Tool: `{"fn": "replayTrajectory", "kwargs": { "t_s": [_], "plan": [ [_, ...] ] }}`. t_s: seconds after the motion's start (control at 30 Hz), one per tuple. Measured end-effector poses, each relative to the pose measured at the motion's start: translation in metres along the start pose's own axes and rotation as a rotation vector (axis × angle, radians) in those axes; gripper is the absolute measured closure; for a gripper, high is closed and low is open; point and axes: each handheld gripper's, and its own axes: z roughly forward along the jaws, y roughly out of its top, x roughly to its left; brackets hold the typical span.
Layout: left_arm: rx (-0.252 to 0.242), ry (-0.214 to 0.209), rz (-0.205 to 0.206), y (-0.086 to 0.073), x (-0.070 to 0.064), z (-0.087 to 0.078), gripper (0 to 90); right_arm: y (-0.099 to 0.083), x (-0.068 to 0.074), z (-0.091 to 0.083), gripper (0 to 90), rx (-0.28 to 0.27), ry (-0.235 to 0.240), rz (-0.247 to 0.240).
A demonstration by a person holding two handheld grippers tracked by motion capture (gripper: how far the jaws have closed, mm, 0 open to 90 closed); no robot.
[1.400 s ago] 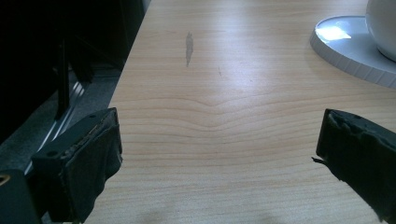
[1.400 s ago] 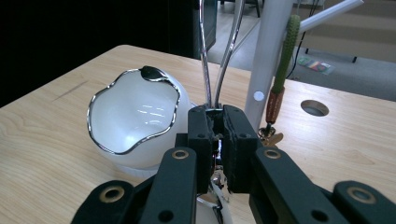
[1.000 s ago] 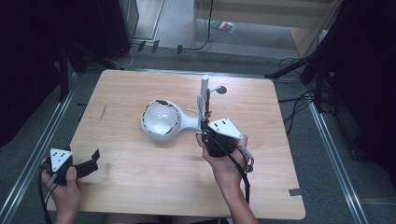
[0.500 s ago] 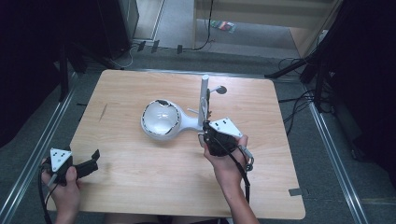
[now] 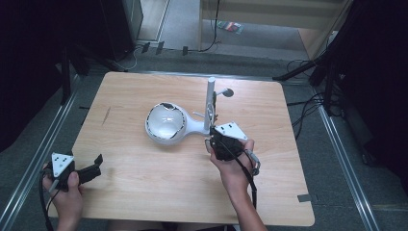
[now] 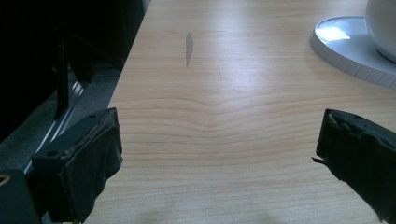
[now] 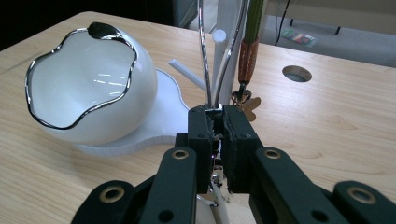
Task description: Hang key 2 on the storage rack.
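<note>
A white stand has a chrome-rimmed white bowl (image 5: 166, 122) (image 7: 88, 88) on a flat base and an upright post (image 5: 210, 103). Two thin silver strands of a chain (image 7: 212, 56) hang down from the post. My right gripper (image 5: 210, 140) (image 7: 217, 116) is shut on their lower end, just right of the bowl and in front of the post. Beside the strands hangs a brown braided cord with a small bronze charm (image 7: 246, 63). At the table's front left corner, my left gripper (image 5: 97, 164) (image 6: 219, 154) is open above bare wood, holding nothing.
The wooden table (image 5: 144, 192) has open room in front and to the left of the stand. The stand's white base rim (image 6: 348, 51) lies far ahead of the left gripper. A small round hole (image 7: 297, 73) marks the tabletop behind the post. Cables and dark stands surround the table.
</note>
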Motion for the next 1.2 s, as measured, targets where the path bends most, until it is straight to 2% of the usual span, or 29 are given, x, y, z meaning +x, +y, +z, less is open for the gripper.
{"fn": "replayTrajectory", "kwargs": {
  "t_s": [0.73, 0.83, 1.2],
  "plan": [
    [0.003, 0.001, 0.005, 0.0, 0.0, 0.0, 0.3, -0.009, -0.001, 0.017, 83.5, 0.076, -0.018, -0.01],
    [0.003, 0.001, 0.004, 0.0, 0.0, 0.0, 0.3, -0.011, -0.003, 0.019, 83.5, 0.07, -0.019, -0.011],
    [0.004, 0.0, 0.006, 0.0, 0.0, 0.0, 0.3, -0.017, -0.004, 0.029, 82.9, 0.104, -0.018, -0.013]
  ]
}}
